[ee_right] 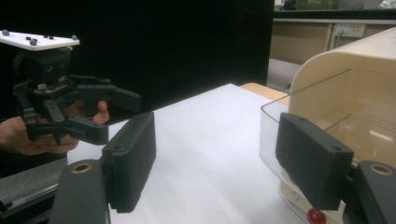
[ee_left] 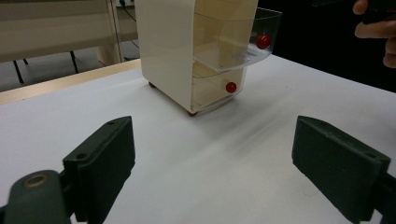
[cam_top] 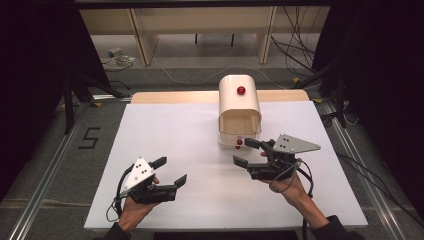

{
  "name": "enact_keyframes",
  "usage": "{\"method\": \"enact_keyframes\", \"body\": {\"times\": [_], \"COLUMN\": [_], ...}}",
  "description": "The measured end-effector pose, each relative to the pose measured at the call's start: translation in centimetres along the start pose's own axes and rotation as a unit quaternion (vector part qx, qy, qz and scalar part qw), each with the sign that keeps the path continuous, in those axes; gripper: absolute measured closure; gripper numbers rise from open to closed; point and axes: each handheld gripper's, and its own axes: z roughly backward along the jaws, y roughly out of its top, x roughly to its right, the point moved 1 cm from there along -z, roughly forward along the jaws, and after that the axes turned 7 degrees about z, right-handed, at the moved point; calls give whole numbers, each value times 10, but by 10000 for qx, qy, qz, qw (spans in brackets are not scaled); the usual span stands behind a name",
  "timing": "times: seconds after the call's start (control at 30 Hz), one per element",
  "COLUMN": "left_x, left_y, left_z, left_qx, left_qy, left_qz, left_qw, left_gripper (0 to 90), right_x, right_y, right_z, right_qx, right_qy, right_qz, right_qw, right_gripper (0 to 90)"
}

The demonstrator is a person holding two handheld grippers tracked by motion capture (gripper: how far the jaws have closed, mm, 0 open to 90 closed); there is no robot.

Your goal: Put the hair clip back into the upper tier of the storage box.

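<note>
At the centre of the high view, toward the far edge of the white surface (cam_top: 165, 130), stood the cabinet (cam_top: 239, 102), a small cream unit with two clear drawers. The upper drawer (ee_left: 238, 39) was pulled out well past the front; the lower drawer (ee_left: 212, 91) sat closed beneath it, each with a red knob (ee_left: 263, 41). Our right gripper (cam_top: 246, 151) hovered just right of centre, its jaws spread wide and gripping nothing, one of them close against the open drawer's clear front wall. Our left gripper (cam_top: 169, 172), lower left in the frame, rested well apart from the cabinet, jaws also wide and empty.

We judged the main risk to be that near jaw: a careless sweep could catch the drawer's rim and drag or tip the light cabinet, since nothing braced it. A push aimed off the knob could skew the drawer in its runners and jam it half shut. Pressing too hard might slide the whole unit toward the surface's far edge.
</note>
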Motion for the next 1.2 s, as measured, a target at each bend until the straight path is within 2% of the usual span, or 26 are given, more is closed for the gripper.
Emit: {"method": "enact_keyframes", "body": {"times": [0.17,0.57,1.1,1.2], "left_x": [0,0,0,1], "left_y": [0,0,-1,-1], "left_z": [0,0,-1,-2], "left_qx": [7,-9,-53,-75], "left_qy": [3,-3,-95,-111], "left_qz": [-9,2,-17,-22], "left_qw": [10000,10000,9999,9999], "left_gripper": [128,128,120,119], "right_x": [0,1,-2,-3], "right_y": [-7,-33,-44,-47], "right_z": [6,14,29,33], "right_qx": [-7,-165,-273,-331], "right_qy": [-110,-284,-469,-562], "right_qz": [59,-69,-12,6], "right_qw": [9999,9994,9985,9979], "right_gripper": [294,294,258,242]}}
